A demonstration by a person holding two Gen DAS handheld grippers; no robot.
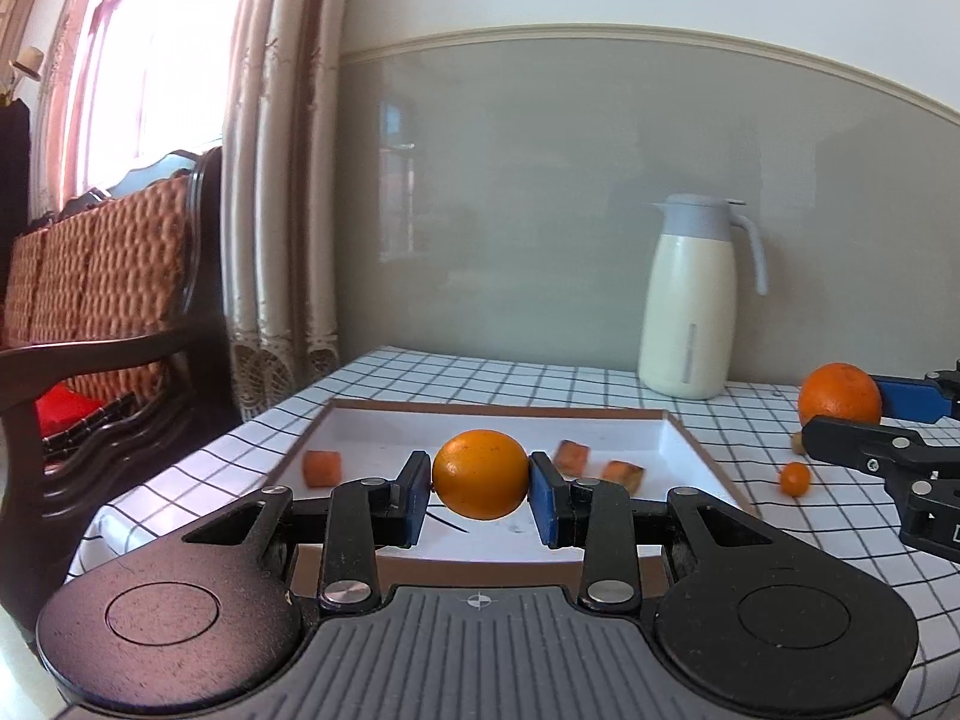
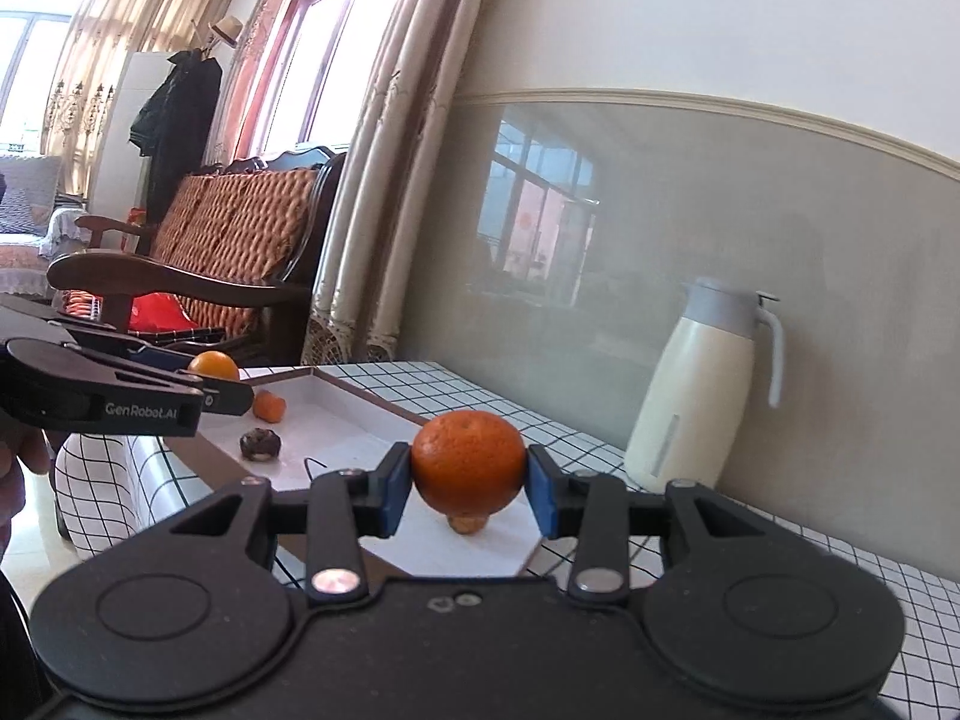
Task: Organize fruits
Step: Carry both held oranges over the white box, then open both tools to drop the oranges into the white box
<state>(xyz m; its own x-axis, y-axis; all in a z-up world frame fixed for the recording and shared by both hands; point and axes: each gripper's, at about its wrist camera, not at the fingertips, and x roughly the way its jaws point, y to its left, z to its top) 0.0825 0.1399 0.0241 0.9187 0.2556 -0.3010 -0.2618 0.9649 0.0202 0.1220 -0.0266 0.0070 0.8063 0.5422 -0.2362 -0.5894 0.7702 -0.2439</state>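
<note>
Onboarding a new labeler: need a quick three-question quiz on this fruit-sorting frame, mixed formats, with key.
1. True or false: the left tongs are empty.
2. What do the right tongs hold? A) a kettle B) an orange C) a carrot piece
3. Fill in: the cream jug stands on the checked cloth, ____ the white tray.

Key:
1. False: they grip a yellow-orange fruit.
2. B: the darker orange.
3. Outside, beyond its far corner.
</note>
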